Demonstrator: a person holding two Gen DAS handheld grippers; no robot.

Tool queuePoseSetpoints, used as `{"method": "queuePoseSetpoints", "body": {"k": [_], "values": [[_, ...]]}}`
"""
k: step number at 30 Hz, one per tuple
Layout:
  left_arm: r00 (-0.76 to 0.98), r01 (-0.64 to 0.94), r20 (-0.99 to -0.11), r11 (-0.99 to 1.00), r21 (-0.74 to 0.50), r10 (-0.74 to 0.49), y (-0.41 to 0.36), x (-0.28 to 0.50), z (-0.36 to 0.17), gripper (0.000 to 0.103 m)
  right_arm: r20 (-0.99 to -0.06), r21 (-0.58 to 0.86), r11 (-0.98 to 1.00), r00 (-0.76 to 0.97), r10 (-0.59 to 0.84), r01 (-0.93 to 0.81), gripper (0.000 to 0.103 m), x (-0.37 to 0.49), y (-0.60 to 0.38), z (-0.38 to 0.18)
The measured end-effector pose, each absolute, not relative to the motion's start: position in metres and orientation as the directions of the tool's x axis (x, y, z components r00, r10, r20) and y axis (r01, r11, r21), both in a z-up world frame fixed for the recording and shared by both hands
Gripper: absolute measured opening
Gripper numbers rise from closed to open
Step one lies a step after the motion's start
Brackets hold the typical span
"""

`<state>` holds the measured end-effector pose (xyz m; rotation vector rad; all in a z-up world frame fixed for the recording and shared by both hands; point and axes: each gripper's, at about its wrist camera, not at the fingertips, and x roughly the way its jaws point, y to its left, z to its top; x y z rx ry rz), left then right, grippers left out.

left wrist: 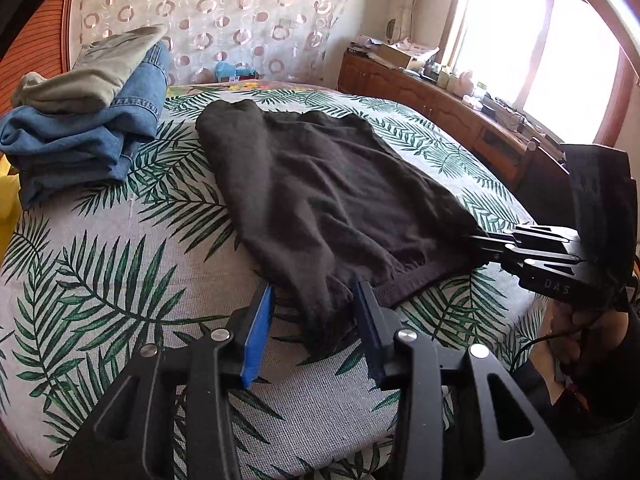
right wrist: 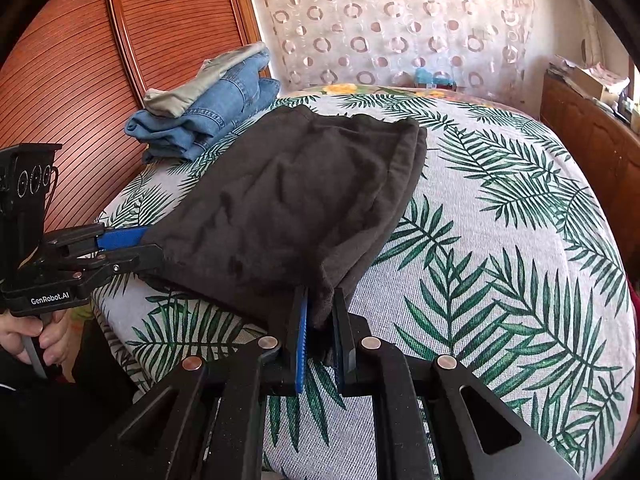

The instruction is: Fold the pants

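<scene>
I see the black pants (left wrist: 320, 184) lying folded on the bed (left wrist: 120, 264), reaching its near edge; my left hand-held gripper (left wrist: 316, 320) gapes around one near corner; my right hand-held gripper (right wrist: 320, 320) pinches the other.

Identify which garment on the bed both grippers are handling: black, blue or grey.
The black pants, spread flat on the bed. The blue jeans and grey garment sit stacked, untouched.

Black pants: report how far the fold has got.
Done: the black pants already lie doubled on the leaf-print bedspread, and folded jeans are stacked aside. In hand: the right tool clamps one near corner, while the left tool straddles the other, jaws apart. Left: the next fold.
</scene>
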<state>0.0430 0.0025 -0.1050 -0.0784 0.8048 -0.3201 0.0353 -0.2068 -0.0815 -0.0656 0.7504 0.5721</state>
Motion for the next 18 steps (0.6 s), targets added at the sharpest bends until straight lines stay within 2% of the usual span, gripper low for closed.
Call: {"method": "queuePoseSetpoints", "body": {"k": [12,18], "values": [[0.64,0.253,-0.695,0.944,-0.21,-0.326,0.001,0.0416,-0.1118,0.042,-0.656,0.164,0.845,0.584,0.478,-0.509,0.01,0.0367,-0.2091,-0.0851],[0.63,0.281,-0.686,0.93,-0.236,-0.365,-0.0006,0.0406,-0.1122,0.026,-0.655,0.167,0.847,0.585,0.478,-0.505,0.01,0.0368,-0.2088,-0.0852]]}}
